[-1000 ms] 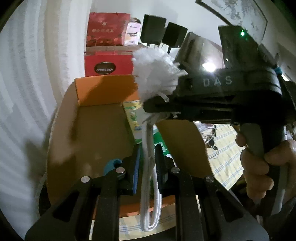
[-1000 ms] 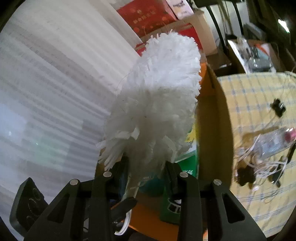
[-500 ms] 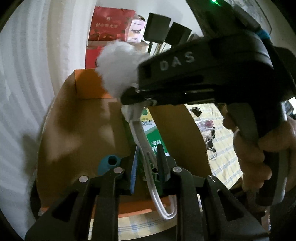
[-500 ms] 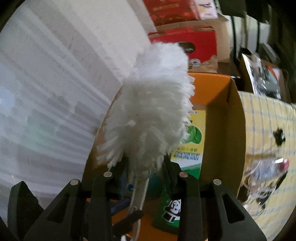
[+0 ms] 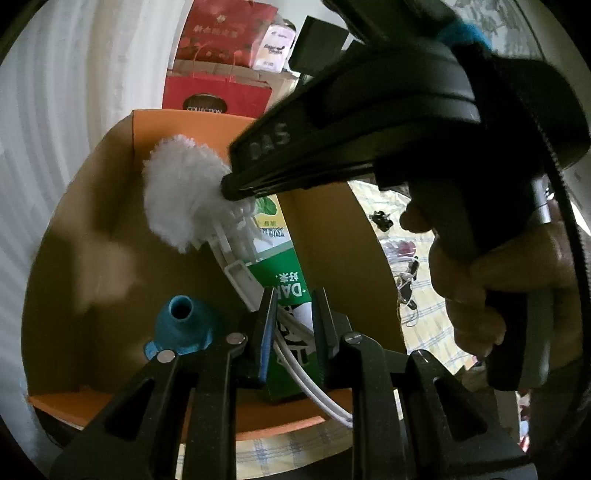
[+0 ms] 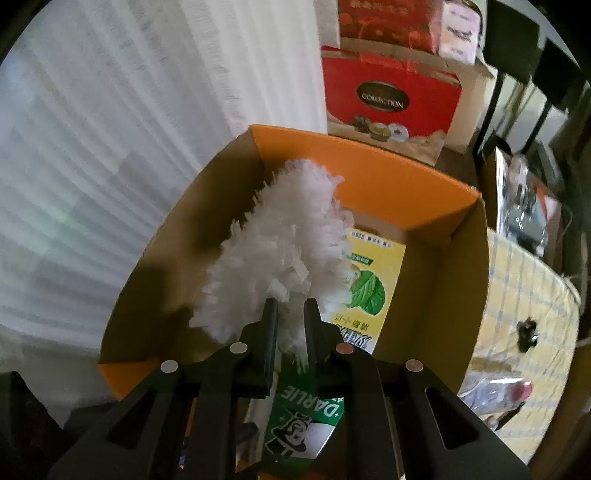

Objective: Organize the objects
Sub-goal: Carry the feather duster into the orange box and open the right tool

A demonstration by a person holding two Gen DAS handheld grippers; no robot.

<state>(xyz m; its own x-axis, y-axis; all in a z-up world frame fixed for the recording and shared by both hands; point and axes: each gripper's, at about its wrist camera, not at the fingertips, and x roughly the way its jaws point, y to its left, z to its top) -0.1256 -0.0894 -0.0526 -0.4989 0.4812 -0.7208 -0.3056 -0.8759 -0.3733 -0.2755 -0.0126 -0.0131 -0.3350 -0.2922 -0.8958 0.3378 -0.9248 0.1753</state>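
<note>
So the count is: one cardboard box, one white duster, one toothpaste carton, one small blue cup thing, plus two red gift bags behind and two grippers.

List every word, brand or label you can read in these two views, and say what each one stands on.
"COLLECTION": oval badge on the red gift box behind the carton.
"DARLIE": green end of the toothpaste box in the cardboard carton.
"DAS": side of the right tool, seen upside down from the left wrist.
Chinese characters on the toothpaste box, the red bag and the pink packet: too small or blurred to read.
</note>
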